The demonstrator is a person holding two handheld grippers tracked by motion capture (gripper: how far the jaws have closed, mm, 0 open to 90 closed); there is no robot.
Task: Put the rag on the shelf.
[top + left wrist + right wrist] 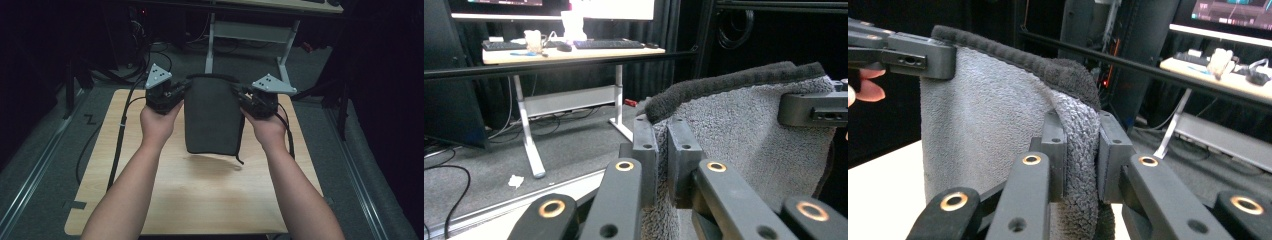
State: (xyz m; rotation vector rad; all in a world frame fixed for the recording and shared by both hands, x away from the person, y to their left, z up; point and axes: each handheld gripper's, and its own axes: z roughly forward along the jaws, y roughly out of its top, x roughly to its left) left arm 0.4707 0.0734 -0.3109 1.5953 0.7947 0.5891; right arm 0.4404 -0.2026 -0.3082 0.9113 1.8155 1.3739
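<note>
A dark grey towel (212,117) hangs folded above the wooden table (200,200), held up by its two top corners. My left gripper (184,90) is shut on the towel's left corner, and my right gripper (239,93) is shut on its right corner. In the left gripper view the fluffy towel (744,125) is pinched between the jaws of the left gripper (663,150), with the other gripper's jaw at the far right. In the right gripper view the towel (998,125) is clamped in the right gripper (1082,155). The towel's lower edge hovers just over the tabletop.
A white-legged desk (250,35) stands beyond the table; in the left gripper view it carries keyboards (609,44) and a cup (534,40). Cables (117,145) trail off the table's left side. Grey carpet surrounds the table.
</note>
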